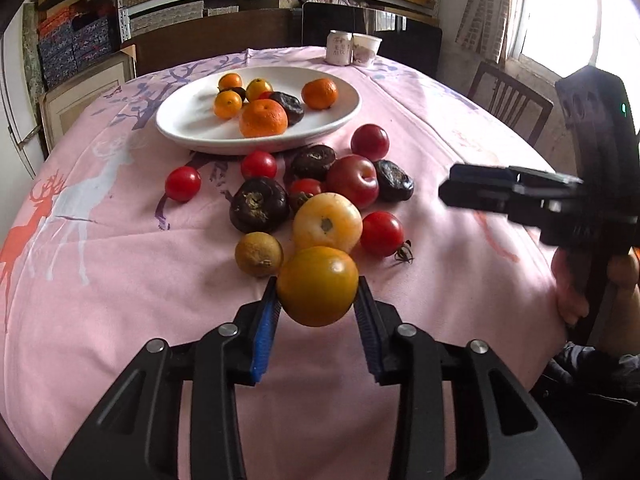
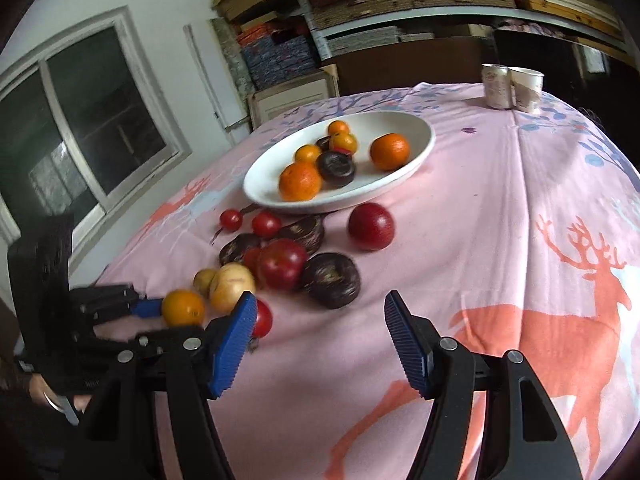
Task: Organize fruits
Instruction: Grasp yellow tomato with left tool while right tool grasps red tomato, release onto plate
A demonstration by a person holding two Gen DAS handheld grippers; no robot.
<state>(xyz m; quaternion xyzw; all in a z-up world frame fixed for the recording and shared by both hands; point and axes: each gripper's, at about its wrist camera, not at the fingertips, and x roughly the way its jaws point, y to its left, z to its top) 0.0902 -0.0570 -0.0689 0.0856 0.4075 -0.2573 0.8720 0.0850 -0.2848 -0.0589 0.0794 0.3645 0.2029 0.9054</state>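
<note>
My left gripper (image 1: 318, 292) is shut on an orange-yellow fruit (image 1: 318, 285), held just above the pink cloth; it also shows in the right wrist view (image 2: 182, 307). Beyond it lies a pile of fruit: a pale yellow fruit (image 1: 327, 222), a brownish round fruit (image 1: 258, 254), red tomatoes (image 1: 382, 233), a red apple (image 1: 353, 181) and dark water chestnuts (image 1: 259, 205). A white plate (image 1: 192, 120) farther back holds several oranges and a dark chestnut. My right gripper (image 2: 320, 330) is open and empty, over the cloth right of the pile, and shows side-on in the left wrist view (image 1: 444, 192).
A can (image 1: 339, 47) and a paper cup (image 1: 366, 49) stand at the table's far edge. A wooden chair (image 1: 508, 100) stands at the right. Shelves of boxes fill the back wall. A lone red fruit (image 2: 371, 226) lies right of the plate.
</note>
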